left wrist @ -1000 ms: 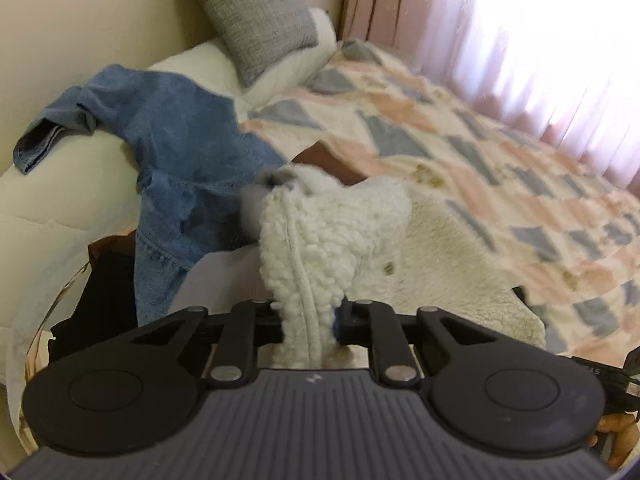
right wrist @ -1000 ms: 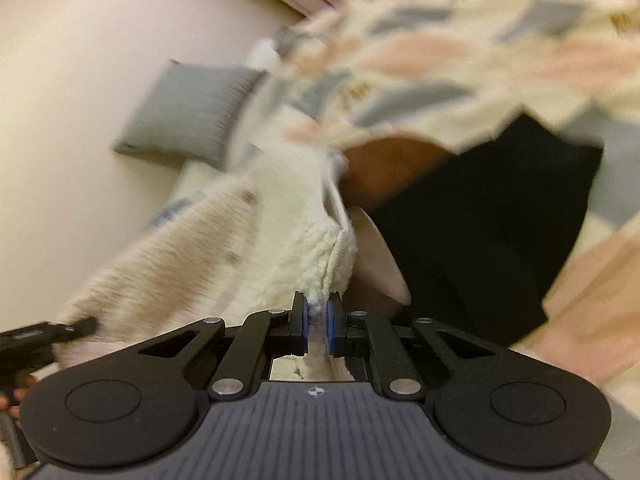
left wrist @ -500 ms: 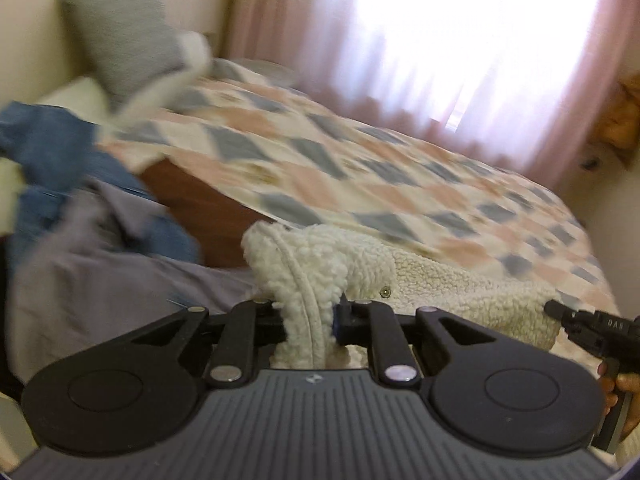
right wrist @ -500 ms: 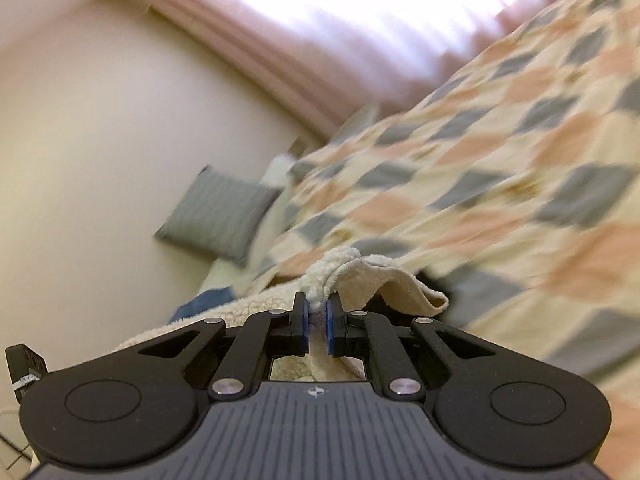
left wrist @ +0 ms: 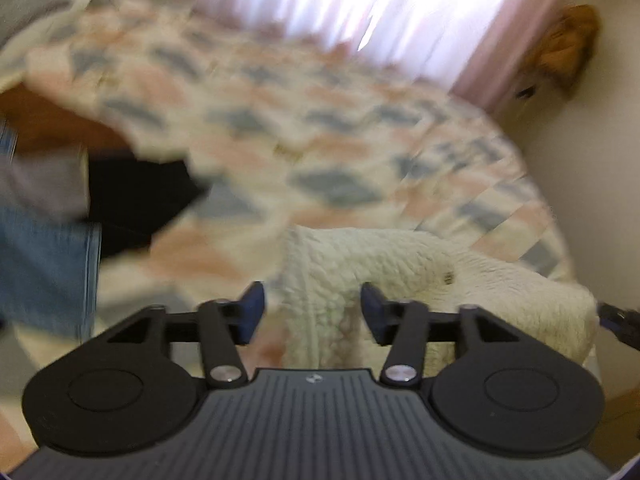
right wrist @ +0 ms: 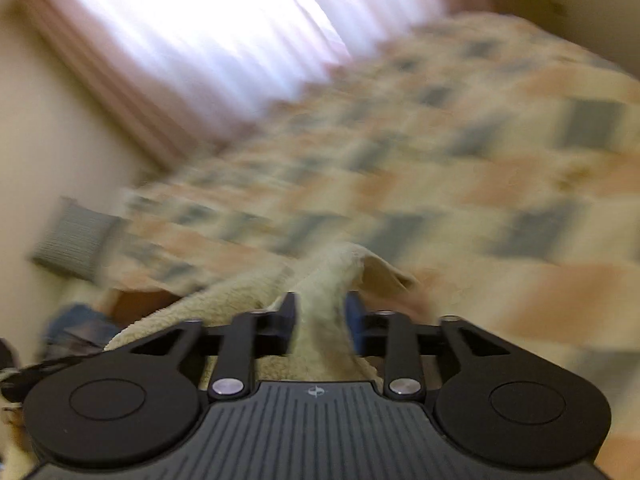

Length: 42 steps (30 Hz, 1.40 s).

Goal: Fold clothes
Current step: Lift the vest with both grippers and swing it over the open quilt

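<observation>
Fleece jacket (left wrist: pixel 420 264) lies on the quilted bed (left wrist: pixel 304 120).

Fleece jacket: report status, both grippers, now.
Left gripper open, fleece jacket lying loose between its fingers. Right gripper partly open, fleece still between. Jacket unfolded on quilt. Denim garment nearby, not blocking.

Bed with patchwork quilt (left wrist: pixel 320 128) in cream, pink, grey-blue diamonds, blurred. Pink curtains (left wrist: pixel 480 60) and bright window behind its far edge. Grey pillow (right wrist: pixel 74 240) at the head end. Brown fluffy item (left wrist: pixel 568 48) against wall, unclear.
</observation>
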Each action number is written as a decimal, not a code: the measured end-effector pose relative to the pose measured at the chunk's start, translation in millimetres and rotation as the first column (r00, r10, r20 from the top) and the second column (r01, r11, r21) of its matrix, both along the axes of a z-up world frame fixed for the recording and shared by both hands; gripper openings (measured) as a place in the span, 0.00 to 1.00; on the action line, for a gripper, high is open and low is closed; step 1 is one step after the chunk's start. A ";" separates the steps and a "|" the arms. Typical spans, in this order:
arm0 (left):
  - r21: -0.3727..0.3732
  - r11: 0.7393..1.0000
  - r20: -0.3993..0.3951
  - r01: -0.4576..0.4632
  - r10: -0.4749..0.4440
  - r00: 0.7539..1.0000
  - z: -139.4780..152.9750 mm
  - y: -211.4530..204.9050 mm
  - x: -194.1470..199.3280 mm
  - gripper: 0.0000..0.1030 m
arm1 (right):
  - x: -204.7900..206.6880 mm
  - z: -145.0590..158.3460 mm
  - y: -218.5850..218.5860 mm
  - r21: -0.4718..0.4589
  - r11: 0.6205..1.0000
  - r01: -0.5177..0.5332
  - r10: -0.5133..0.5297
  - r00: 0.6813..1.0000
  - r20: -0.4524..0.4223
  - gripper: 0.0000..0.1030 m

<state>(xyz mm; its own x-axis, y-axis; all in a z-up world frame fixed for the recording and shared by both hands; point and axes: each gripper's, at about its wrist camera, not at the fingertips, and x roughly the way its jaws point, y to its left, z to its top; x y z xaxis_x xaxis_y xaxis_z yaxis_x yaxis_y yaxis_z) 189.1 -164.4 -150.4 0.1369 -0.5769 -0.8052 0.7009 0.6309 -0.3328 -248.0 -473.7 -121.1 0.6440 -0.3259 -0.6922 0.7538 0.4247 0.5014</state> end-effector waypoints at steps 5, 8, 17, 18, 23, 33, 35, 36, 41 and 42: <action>0.130 0.991 -0.066 -0.026 0.035 0.997 -74.0 2.5 -50.5 0.49 | -60.4 -80.1 9.7 0.138 0.989 0.055 -0.043 0.995 -0.093 0.42; 0.198 0.980 -0.089 0.011 0.007 0.996 -112.8 24.5 -71.1 0.61 | -82.4 -127.3 26.7 0.192 0.979 0.062 -0.037 0.991 -0.128 0.44; 0.127 0.991 -0.120 0.037 -0.022 0.993 -215.8 66.7 -84.2 0.75 | -139.6 -239.6 68.0 0.189 0.976 0.110 -0.110 0.994 -0.012 0.57; 0.098 0.994 -0.126 0.045 -0.033 0.991 -222.3 65.7 -83.8 0.76 | -144.1 -245.9 68.3 0.181 0.977 0.110 -0.115 0.993 0.021 0.59; -0.026 0.989 -0.069 0.146 -0.148 0.987 -233.7 58.8 -99.1 0.60 | -162.0 -261.6 74.0 0.128 0.986 0.103 -0.124 0.978 0.167 0.59; -0.179 0.975 -0.096 0.134 -0.152 0.984 -240.4 79.0 -111.3 0.35 | -173.1 -272.5 93.6 0.220 0.970 0.099 -0.161 0.945 0.285 0.51; -0.203 0.974 -0.154 0.100 -0.132 0.979 -249.4 77.8 -105.8 0.38 | -161.1 -276.5 88.1 0.229 0.968 0.100 -0.167 0.942 0.291 0.49; -0.214 0.973 -0.180 0.087 -0.127 0.975 -253.7 76.9 -103.8 0.38 | -155.1 -278.7 85.6 0.234 0.967 0.101 -0.169 0.942 0.290 0.42; -0.226 0.966 -0.165 0.124 -0.163 0.973 -254.5 73.1 -106.2 0.22 | -138.9 -285.6 84.6 0.228 0.971 0.070 -0.129 0.958 0.256 0.10; -0.237 0.964 -0.169 0.119 -0.162 0.972 -251.3 76.2 -106.9 0.20 | -139.8 -281.4 85.9 0.221 0.973 0.072 -0.127 0.961 0.247 0.09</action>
<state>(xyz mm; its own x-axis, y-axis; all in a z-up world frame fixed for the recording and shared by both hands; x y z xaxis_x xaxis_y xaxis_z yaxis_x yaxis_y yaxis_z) 82.2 -88.3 -401.7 -0.0978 -0.7477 -0.6568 0.6896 0.4249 -0.5864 -387.7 -387.8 -402.5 0.7812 -0.2639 -0.5658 0.6199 0.2198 0.7533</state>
